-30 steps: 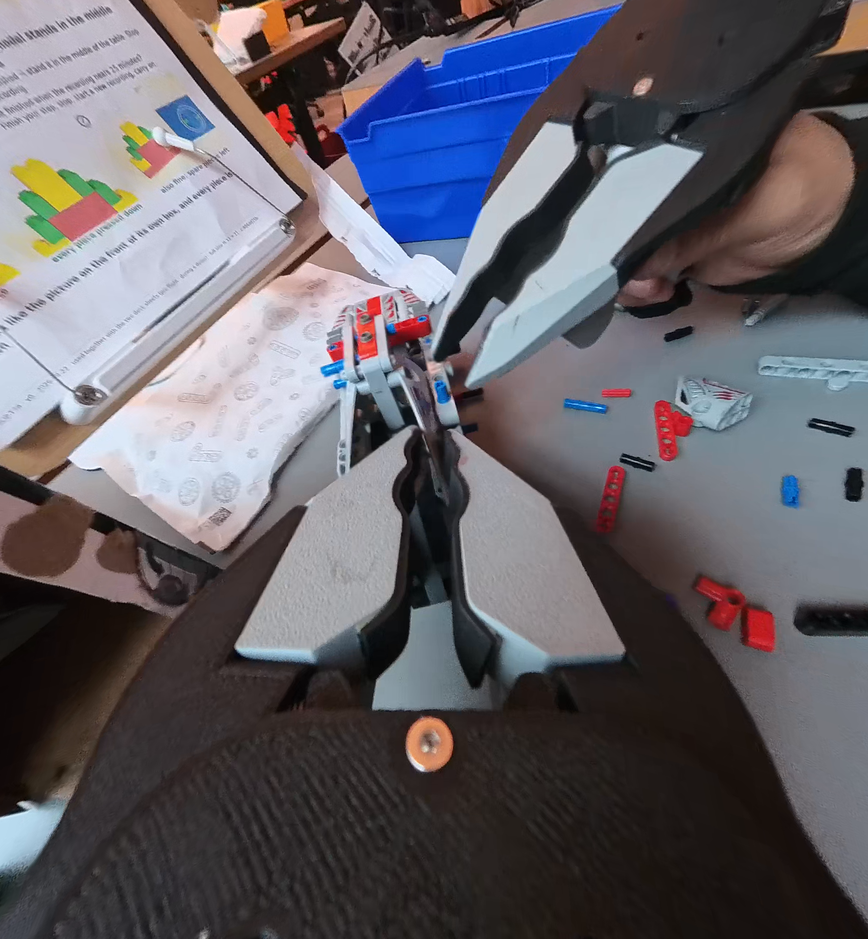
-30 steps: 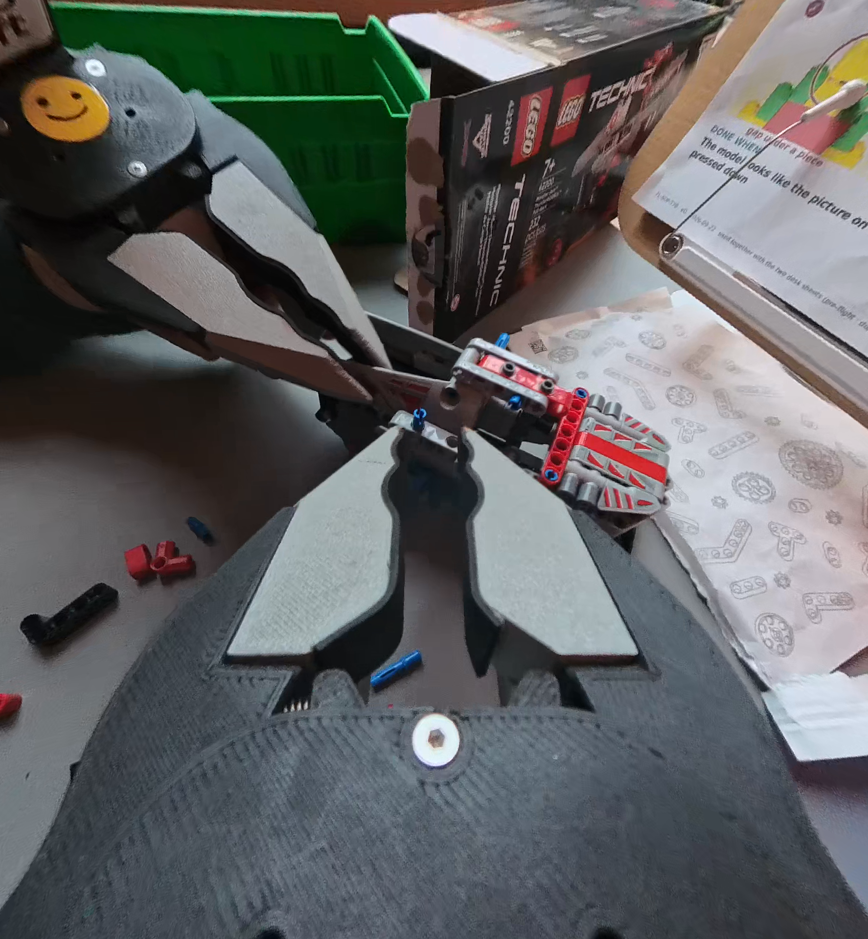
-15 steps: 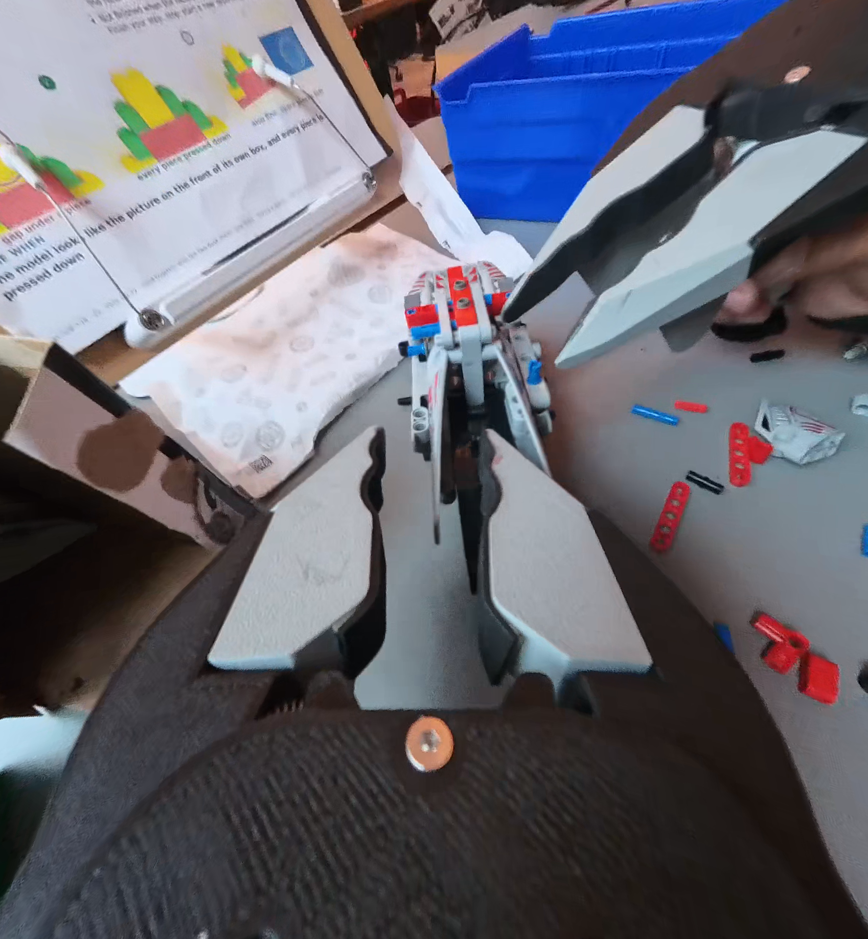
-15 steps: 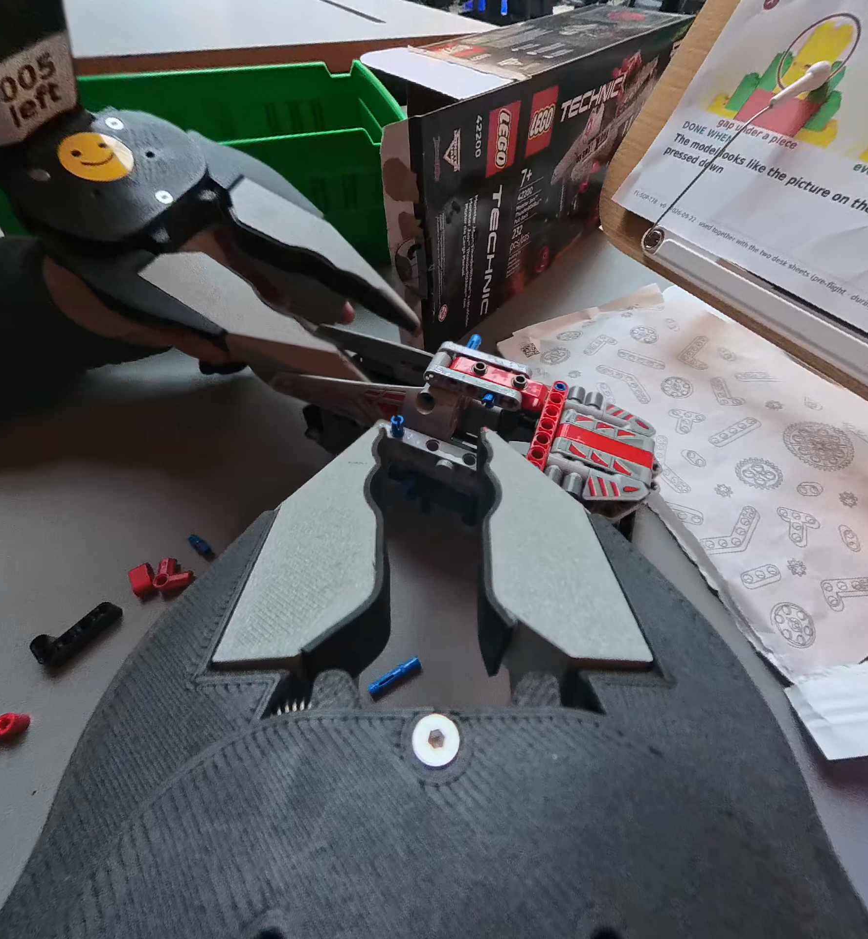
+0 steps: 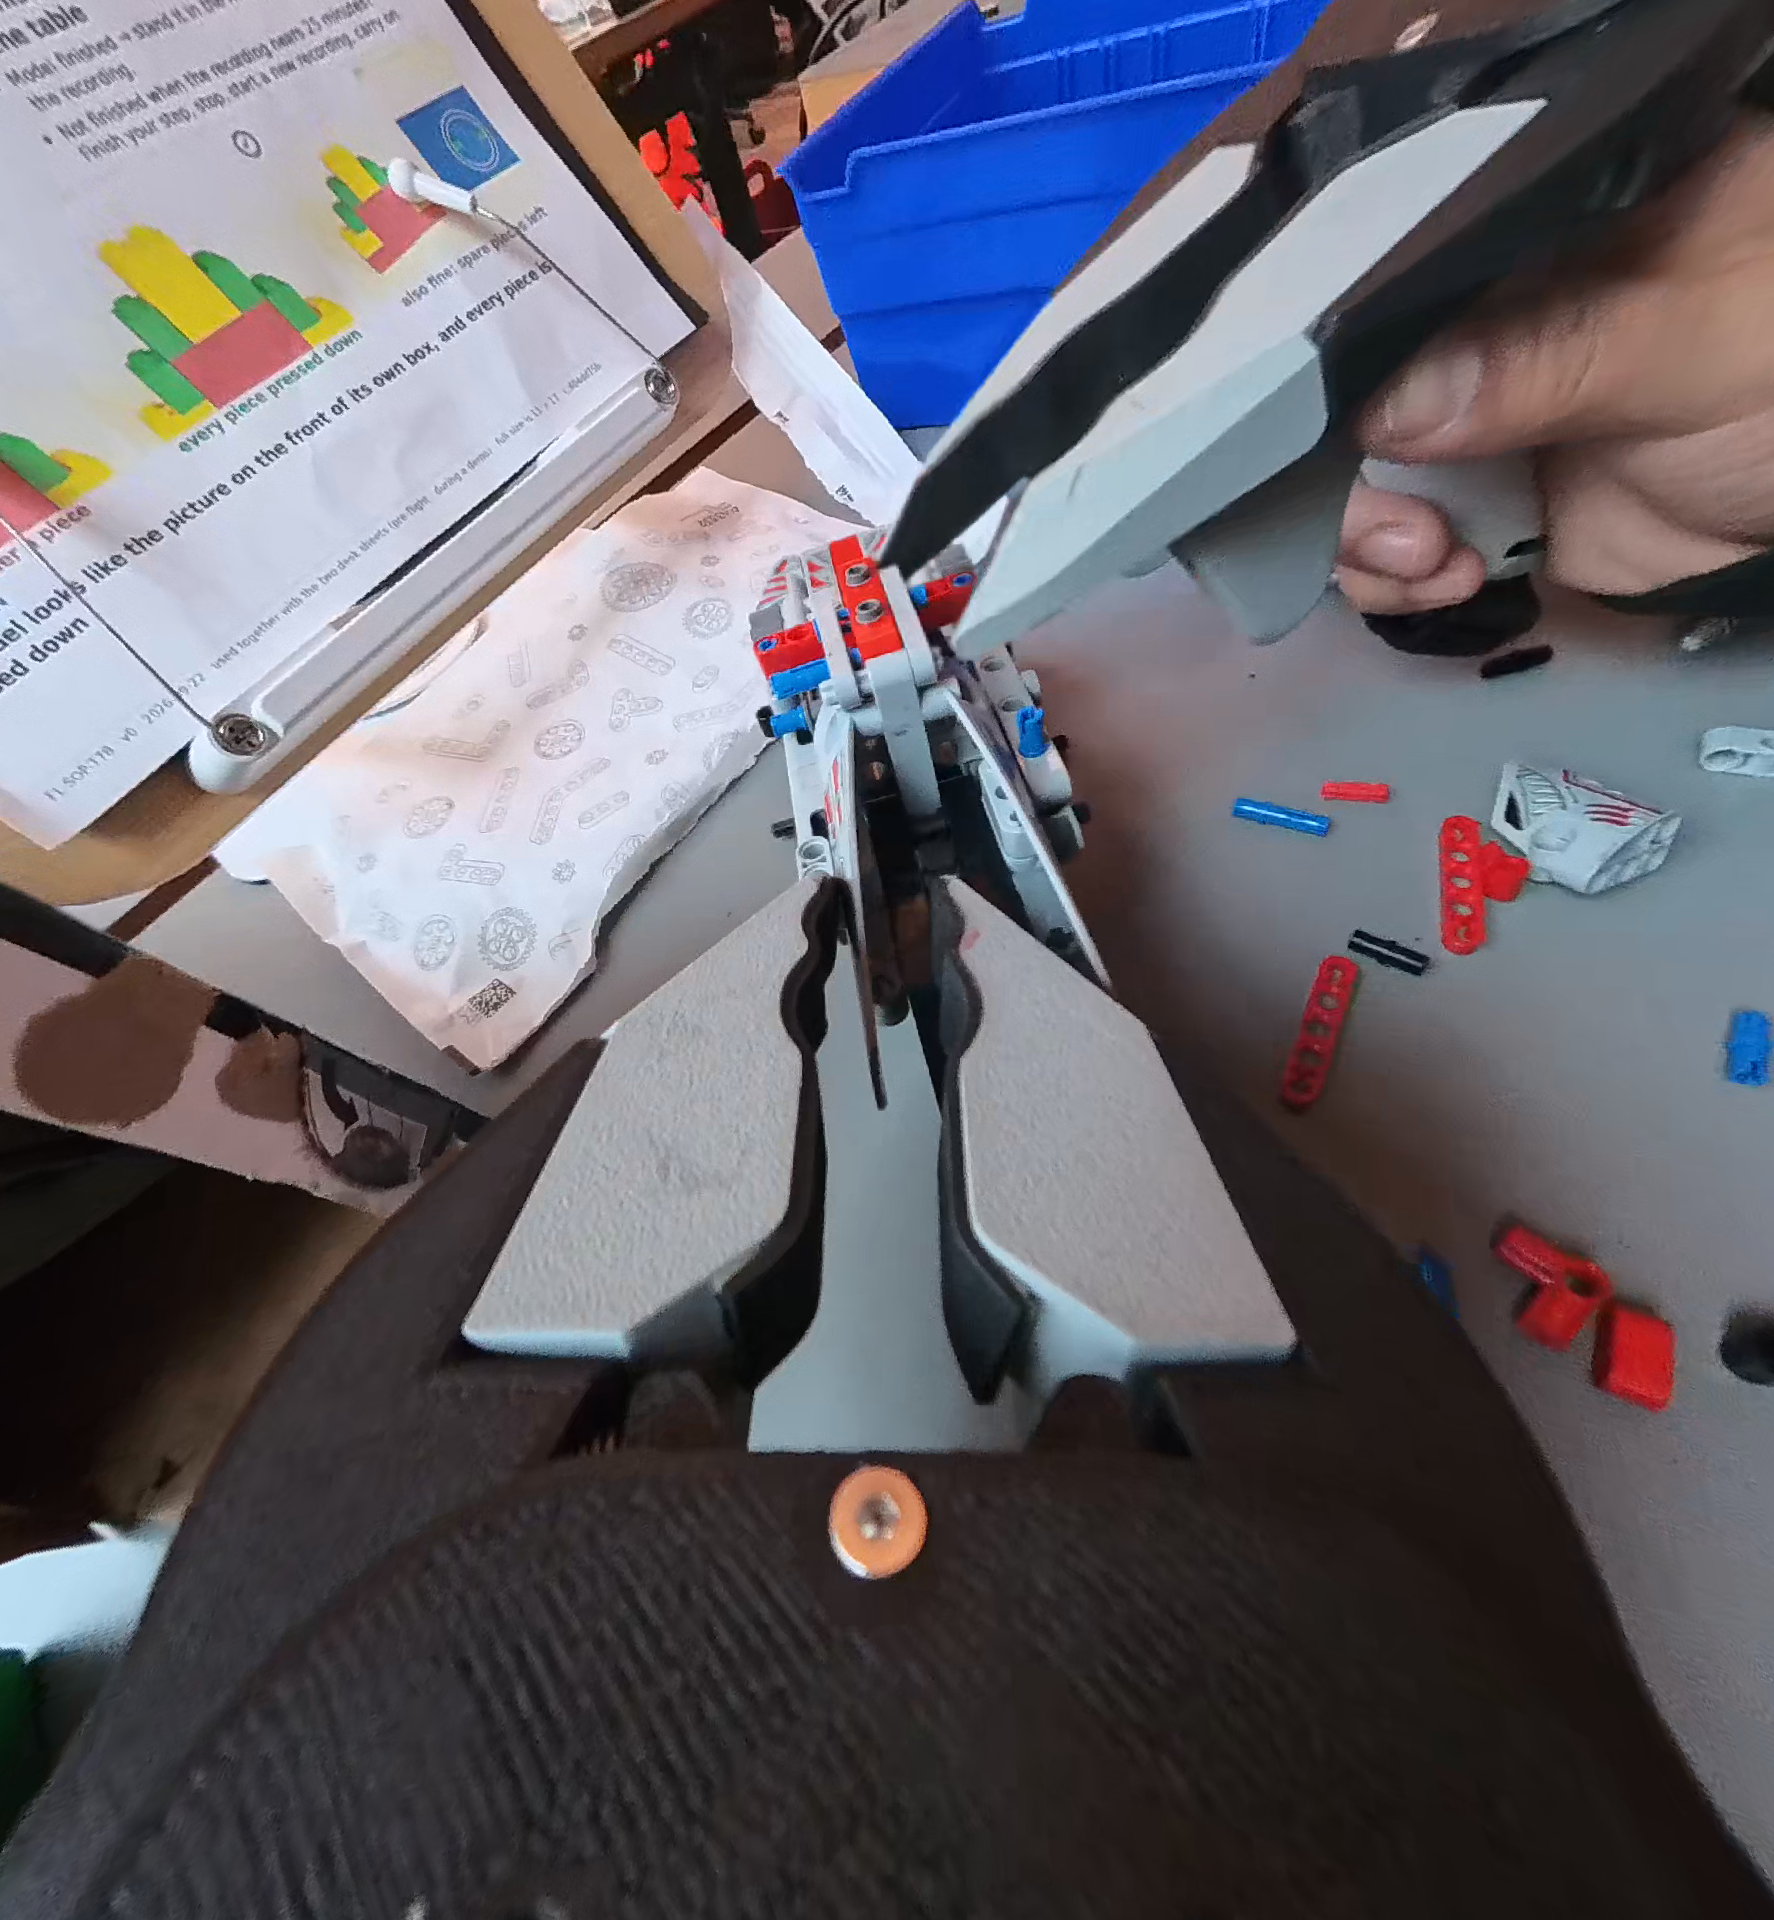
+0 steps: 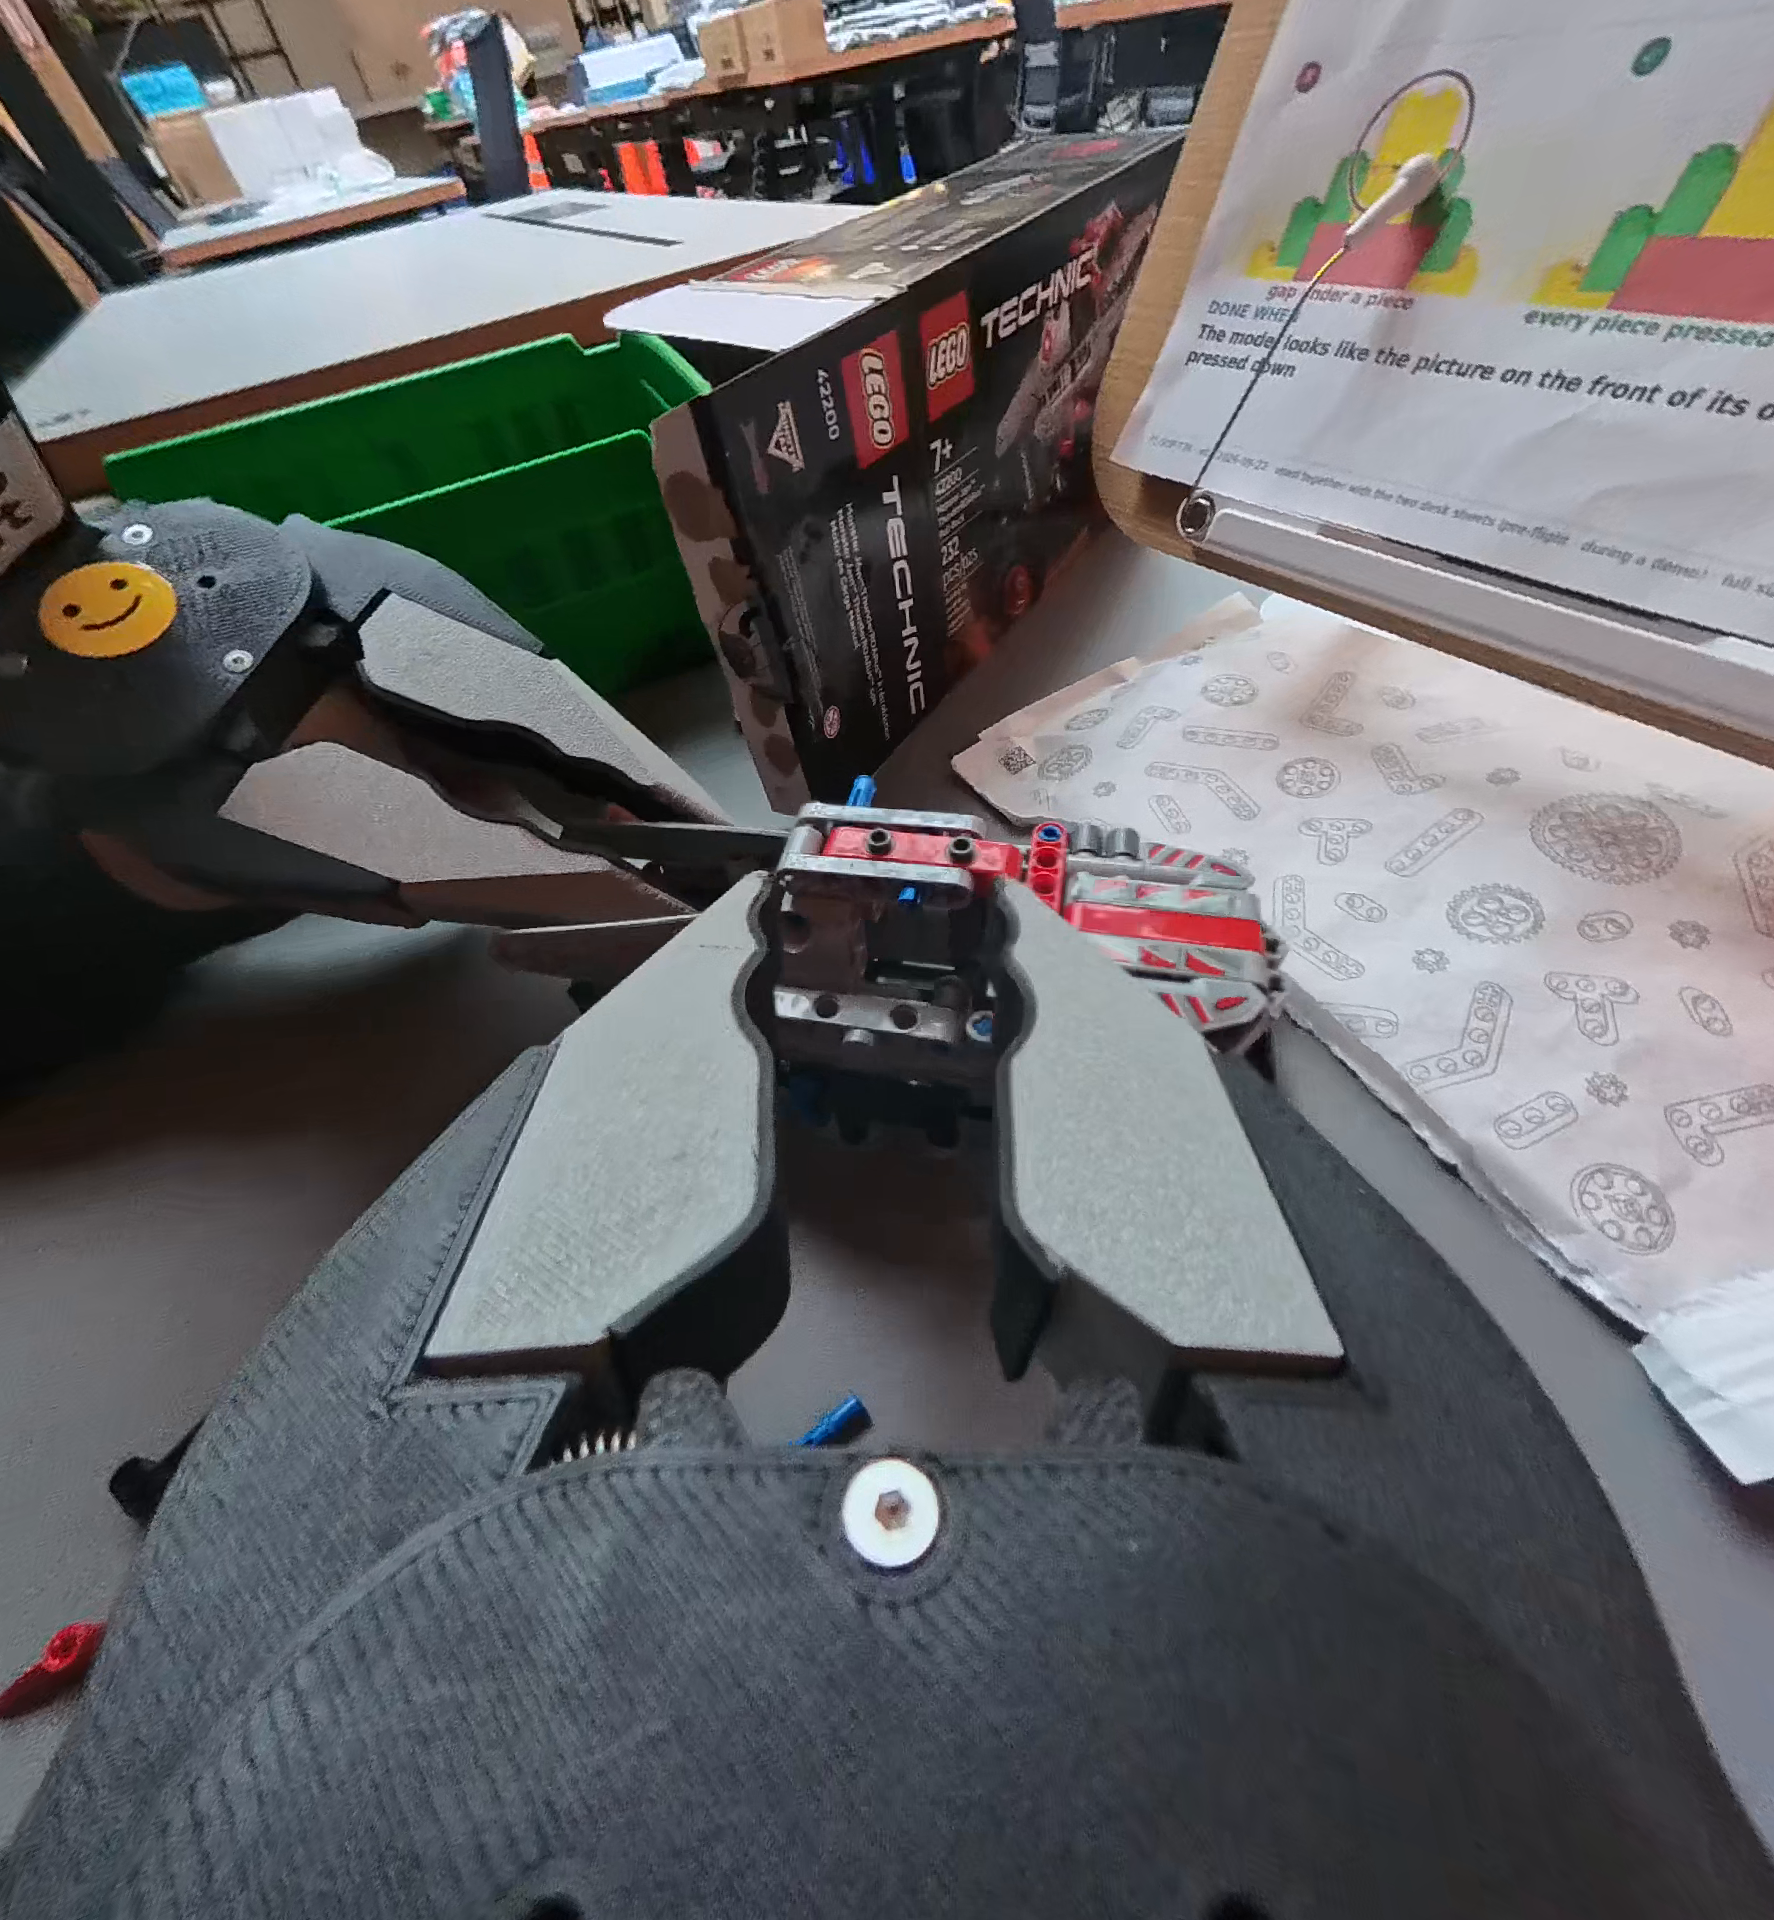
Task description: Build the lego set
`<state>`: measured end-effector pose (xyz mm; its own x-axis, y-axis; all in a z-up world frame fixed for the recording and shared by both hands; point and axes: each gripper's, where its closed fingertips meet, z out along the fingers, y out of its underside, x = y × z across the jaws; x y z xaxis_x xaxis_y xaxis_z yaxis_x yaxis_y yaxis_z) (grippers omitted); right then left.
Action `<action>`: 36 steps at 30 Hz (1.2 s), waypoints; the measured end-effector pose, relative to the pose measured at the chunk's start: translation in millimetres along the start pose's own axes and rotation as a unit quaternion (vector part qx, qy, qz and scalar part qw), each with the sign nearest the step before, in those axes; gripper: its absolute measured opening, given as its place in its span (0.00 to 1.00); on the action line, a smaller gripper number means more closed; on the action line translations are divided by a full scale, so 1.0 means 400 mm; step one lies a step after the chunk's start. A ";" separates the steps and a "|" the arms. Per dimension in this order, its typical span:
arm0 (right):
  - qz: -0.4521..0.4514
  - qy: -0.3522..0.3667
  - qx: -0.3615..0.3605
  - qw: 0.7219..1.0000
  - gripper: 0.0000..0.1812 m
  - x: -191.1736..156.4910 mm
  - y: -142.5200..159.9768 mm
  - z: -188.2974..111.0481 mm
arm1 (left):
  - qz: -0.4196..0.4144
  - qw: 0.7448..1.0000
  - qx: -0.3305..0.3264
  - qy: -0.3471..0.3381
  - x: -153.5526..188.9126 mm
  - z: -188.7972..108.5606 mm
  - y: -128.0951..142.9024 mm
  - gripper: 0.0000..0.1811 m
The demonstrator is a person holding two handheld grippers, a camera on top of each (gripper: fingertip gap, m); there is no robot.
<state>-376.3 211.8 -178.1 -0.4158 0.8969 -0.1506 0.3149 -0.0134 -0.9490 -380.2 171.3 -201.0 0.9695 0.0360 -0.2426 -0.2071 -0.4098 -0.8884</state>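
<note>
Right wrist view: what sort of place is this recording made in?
Probably a workshop or warehouse-style workspace: rows of long tables run behind, stacked cartons sit on them, and a green parts bin stands on the grey worktable.

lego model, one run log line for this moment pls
stage: assembly | left gripper: shut on lego model tail | right gripper: open, fingers either side of the model's body | loose parts: on table

The half-built red-and-grey brick model [image 6: 976, 914] is hemmed in: a black cardboard set box [image 6: 904, 520] and green plastic bin [image 6: 467, 488] stand behind, and a tilted wooden instruction board [image 6: 1485, 343] overhangs the printed paper bag [image 6: 1485, 914]. Bare grey tabletop [image 5: 1485, 1091] lies clear on the other side, dotted only with small loose red, blue and black pieces [image 5: 1579, 1309].
</note>
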 end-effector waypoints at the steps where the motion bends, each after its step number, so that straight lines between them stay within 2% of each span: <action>1: 0.001 0.001 -0.004 1.000 0.21 -0.001 0.003 0.002 | -0.002 1.000 0.000 -0.002 0.000 0.001 0.000 0.08; 4: 0.006 0.009 -0.011 1.000 0.21 0.000 0.010 0.010 | -0.008 1.000 0.001 -0.002 0.003 0.003 -0.002 0.08; 9: 0.028 0.010 -0.003 1.000 0.23 0.002 0.004 0.024 | 0.043 0.999 0.003 -0.009 0.020 0.004 -0.009 0.10; 11: 0.030 0.010 -0.001 0.999 0.20 0.005 0.004 0.025 | 0.065 0.998 0.004 -0.014 0.024 0.003 -0.011 0.10; 14: 0.027 0.002 -0.003 1.000 0.20 0.003 0.004 0.026 | 0.061 0.998 0.006 -0.007 0.025 0.001 -0.011 0.11; 18: -0.002 -0.014 -0.006 1.000 0.20 -0.010 0.004 0.026 | 0.018 0.999 0.035 0.029 0.028 -0.016 -0.029 0.12; 22: -0.026 -0.033 0.008 0.999 0.20 -0.026 -0.004 0.028 | -0.066 0.993 0.062 0.070 0.018 -0.031 -0.045 0.15; 26: -0.045 -0.042 0.018 0.998 0.20 -0.036 -0.010 0.032 | -0.152 0.976 0.112 0.105 -0.007 -0.061 -0.079 0.14; 29: -0.062 -0.048 0.024 0.997 0.20 -0.046 -0.015 0.032 | -0.202 0.962 0.127 0.135 -0.014 -0.068 -0.085 0.14; 32: -0.112 -0.058 0.041 0.991 0.20 -0.077 -0.027 0.028 | -0.214 0.957 0.135 0.141 -0.018 -0.073 -0.091 0.14; 36: -0.223 -0.058 0.063 0.971 0.20 -0.136 -0.043 0.025 | -0.207 0.952 0.152 0.164 0.002 -0.087 -0.113 0.16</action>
<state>-367.5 158.9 -156.3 -0.5824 0.7701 0.2602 -0.0218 0.3052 -0.9520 -365.4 158.2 -147.5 0.9548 -0.1710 0.2433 0.2214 -0.1374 -0.9655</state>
